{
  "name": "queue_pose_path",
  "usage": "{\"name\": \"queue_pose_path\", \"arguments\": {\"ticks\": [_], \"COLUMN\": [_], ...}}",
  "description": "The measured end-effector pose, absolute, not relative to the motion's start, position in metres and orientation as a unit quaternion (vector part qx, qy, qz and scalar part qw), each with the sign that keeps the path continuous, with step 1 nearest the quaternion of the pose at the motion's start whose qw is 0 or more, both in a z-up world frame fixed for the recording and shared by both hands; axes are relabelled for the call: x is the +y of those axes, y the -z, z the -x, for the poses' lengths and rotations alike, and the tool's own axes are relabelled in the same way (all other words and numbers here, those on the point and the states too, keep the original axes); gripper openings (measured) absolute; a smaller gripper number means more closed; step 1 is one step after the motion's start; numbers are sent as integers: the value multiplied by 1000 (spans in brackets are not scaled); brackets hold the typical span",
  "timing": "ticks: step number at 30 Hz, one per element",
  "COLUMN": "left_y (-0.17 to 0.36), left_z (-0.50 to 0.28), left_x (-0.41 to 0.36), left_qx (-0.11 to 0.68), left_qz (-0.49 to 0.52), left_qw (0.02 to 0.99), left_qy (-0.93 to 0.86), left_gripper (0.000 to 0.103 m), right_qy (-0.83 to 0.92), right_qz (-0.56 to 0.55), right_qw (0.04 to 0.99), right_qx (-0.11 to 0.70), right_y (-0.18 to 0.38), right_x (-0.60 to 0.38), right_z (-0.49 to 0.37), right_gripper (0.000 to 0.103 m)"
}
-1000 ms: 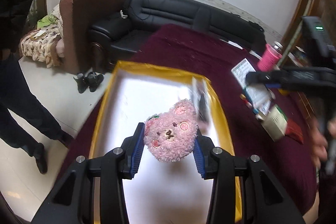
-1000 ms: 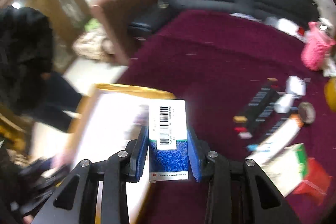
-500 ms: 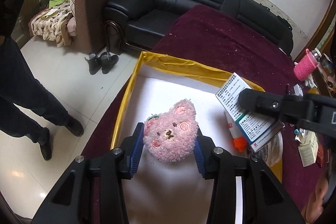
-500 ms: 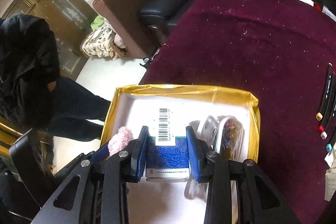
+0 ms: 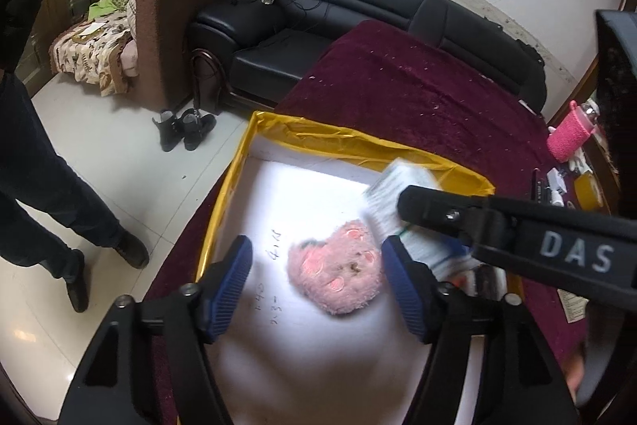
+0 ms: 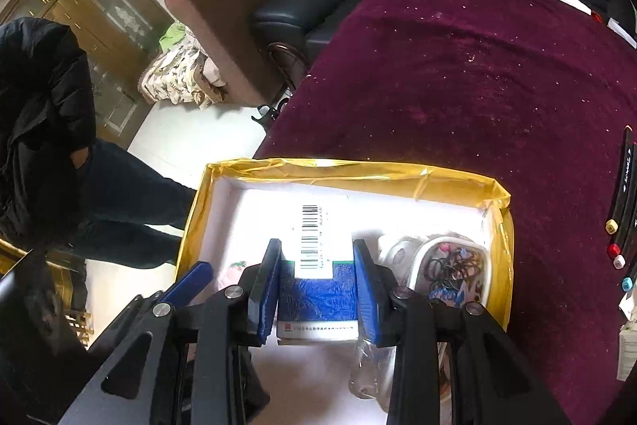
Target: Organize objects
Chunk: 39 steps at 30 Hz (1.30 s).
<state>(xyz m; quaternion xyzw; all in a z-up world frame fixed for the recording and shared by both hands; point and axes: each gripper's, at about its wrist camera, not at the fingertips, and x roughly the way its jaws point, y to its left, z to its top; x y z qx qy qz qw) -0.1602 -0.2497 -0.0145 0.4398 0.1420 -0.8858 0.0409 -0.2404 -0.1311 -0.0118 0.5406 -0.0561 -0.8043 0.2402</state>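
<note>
In the box (image 5: pixel 239 186), the left gripper (image 5: pixel 316 283) is opening and the pink bear (image 5: pixel 338 275) lies loose between its jaws. Farther in, the right gripper (image 6: pixel 316 283) squeezes the carton (image 6: pixel 316 279). Next, I think, it must let go too.

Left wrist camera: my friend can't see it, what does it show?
A fluffy pink teddy-bear head lies in a white, yellow-rimmed box, between the left gripper's opening blue-padded jaws. The right gripper reaches in beside it, holding a blurred white carton.
</note>
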Motion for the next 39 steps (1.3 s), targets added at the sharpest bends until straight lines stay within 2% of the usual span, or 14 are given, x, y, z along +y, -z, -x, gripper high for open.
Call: {"name": "queue_pose_path", "arguments": {"ticks": [1,3,5,8,10,12,17,21,28,34,39], "left_y": [13,10,6,-7,-17,-20,-5,20,30,7,-12], "left_z": [159,156,151,136,119,107,96,89,71,59,59], "left_x": [-249,-247,-246,-242,-230,-214,-154,-134,-125,-107,-71], "left_qx": [143,146,147,152,160,155,79,67,22,4,5], "left_qz": [-437,-433,-428,-413,-386,-364,-375,-416,-447,-422,-407], "left_qw": [41,42,44,43,27,13,-17,-30,-31,-46,-70], "left_qy": [887,888,891,897,908,918,924,906,894,906,911], "left_gripper": [73,76,76,77,86,89,90,90,90,90,89], "right_qy": [805,806,812,824,836,848,861,869,875,876,867], "right_qz": [-539,-532,-522,-500,-479,-460,-441,-433,-424,-429,-430], "right_qw": [242,249,250,246,243,236,214,189,133,64,50], "right_qx": [-59,-69,-83,-102,-112,-121,-138,-148,-190,-210,-246], "right_y": [11,7,-1,-19,-33,-44,-51,-48,-33,-9,5], "right_x": [-130,-125,-116,-94,-73,-49,12,68,178,262,296], "right_z": [241,240,238,231,223,213,184,159,117,96,106], "right_gripper": [42,54,61,66,69,76,76,77,78,79,79]}}
